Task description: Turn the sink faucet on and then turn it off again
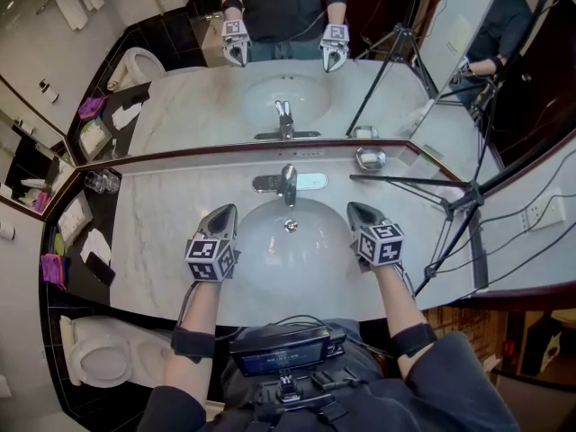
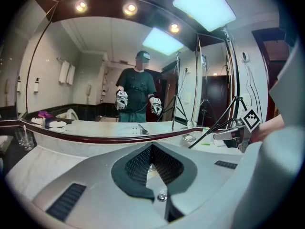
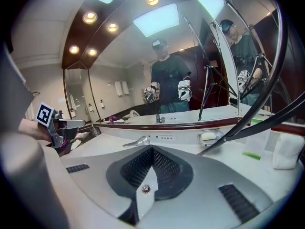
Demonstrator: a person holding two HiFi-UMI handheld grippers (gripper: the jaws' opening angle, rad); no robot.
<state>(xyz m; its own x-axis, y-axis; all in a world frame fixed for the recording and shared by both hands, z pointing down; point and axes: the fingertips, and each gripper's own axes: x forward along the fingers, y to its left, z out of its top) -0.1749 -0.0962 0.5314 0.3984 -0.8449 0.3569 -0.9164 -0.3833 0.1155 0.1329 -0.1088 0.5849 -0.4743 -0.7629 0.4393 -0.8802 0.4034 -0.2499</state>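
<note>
The left gripper and right gripper are hovering closed and empty over the sink, the faucet is standing just behind it, and its stiff, slick lever is likely needing a push at its tip.

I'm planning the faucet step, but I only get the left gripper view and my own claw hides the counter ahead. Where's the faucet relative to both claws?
Observer: The faucet stands at the back of the sink, between the left claw and the right claw. Neither touches it.
Operator: Is the right claw open?
Observer: No. The right gripper view shows its jaws together, with nothing between them.
Operator: Is water running?
Observer: The head view shows no stream below the faucet.
</note>
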